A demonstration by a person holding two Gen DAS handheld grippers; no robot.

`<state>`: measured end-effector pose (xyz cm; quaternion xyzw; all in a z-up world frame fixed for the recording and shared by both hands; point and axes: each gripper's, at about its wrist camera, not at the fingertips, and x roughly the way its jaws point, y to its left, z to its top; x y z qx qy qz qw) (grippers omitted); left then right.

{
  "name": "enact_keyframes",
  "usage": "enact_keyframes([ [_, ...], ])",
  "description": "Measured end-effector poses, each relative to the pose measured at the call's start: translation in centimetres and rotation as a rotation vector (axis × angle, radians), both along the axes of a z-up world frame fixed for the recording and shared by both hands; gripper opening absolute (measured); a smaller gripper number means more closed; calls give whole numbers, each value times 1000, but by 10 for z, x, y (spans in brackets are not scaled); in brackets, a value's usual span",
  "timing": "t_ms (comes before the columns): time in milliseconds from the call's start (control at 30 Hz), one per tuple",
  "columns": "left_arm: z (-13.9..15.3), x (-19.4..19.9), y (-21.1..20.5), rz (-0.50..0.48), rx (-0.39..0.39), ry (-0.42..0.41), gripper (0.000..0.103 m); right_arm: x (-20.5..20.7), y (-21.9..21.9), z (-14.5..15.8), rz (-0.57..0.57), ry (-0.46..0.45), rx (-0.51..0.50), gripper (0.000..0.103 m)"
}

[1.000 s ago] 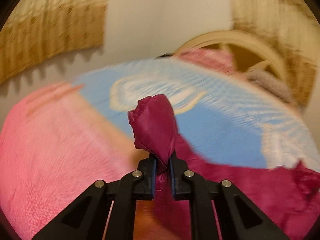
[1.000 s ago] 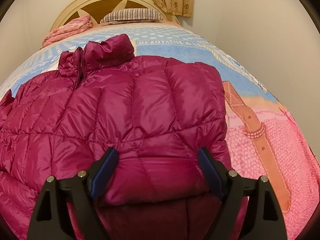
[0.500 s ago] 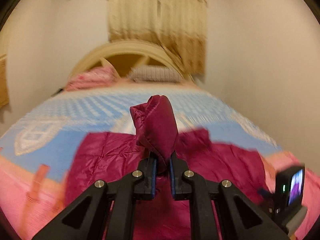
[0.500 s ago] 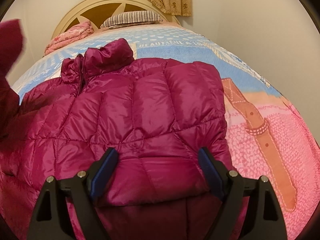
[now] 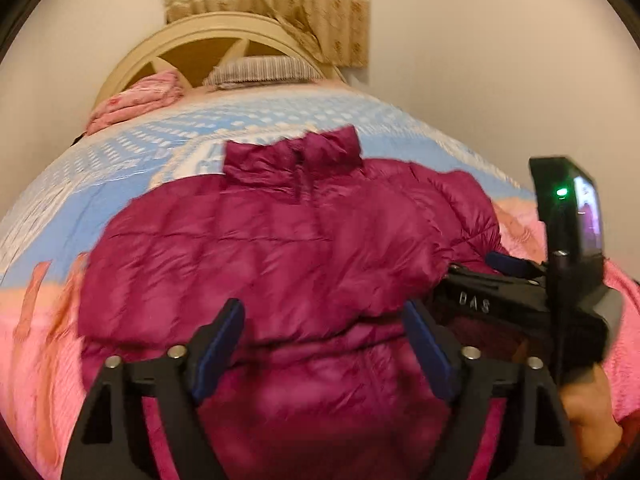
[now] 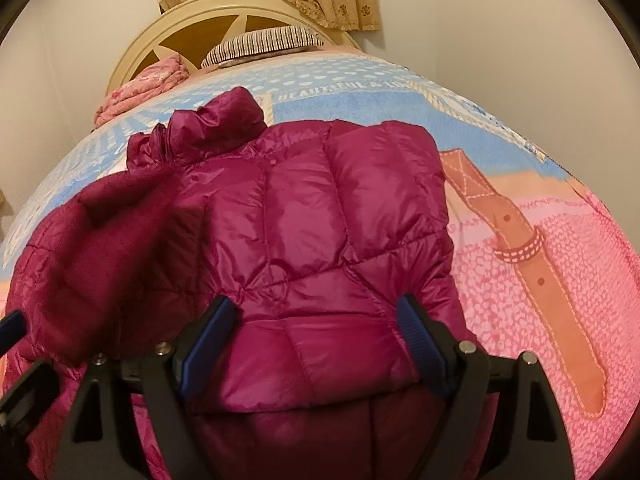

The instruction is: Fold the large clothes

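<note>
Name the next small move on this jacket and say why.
Probably lower the left gripper to smooth the sleeve flat. Its jaws are opening with nothing pinched between them, and the sleeve lies loosely across the jacket body. The right gripper hangs open over the folded right side.

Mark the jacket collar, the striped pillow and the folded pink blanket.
jacket collar (image 5: 294,150), left wrist view, middle of the stand-up collar.
striped pillow (image 6: 266,42), right wrist view, top face.
folded pink blanket (image 6: 142,90), right wrist view, front fold.

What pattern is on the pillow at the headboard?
Narrow dark and light stripes on the pillow, clearest in the right wrist view.
</note>
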<state>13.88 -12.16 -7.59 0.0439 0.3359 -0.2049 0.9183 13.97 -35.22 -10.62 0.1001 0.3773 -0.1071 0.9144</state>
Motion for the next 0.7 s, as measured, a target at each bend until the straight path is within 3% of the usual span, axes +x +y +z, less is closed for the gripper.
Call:
enact_keyframes([
  [167,-5,-13,47,102,24,6,84,-9,-2,8,-24,-41,3,85],
  [267,-4,-8,82,178,9,30,84,-38,2,33,-90,-147,-49,82],
  [367,4,2,112,228,-40,22,84,-55,24,59,-12,-224,-90,82],
  [467,14,23,125,283,-65,21,84,-42,54,77,122,-209,-109,80],
  [533,23,42,126,288,-93,21,84,-22,70,80,190,-158,-83,55],
  [600,31,63,123,287,-89,24,84,0,77,75,224,-102,-43,42],
  [700,27,98,113,306,-7,7,84,20,82,52,219,-17,-28,43],
])
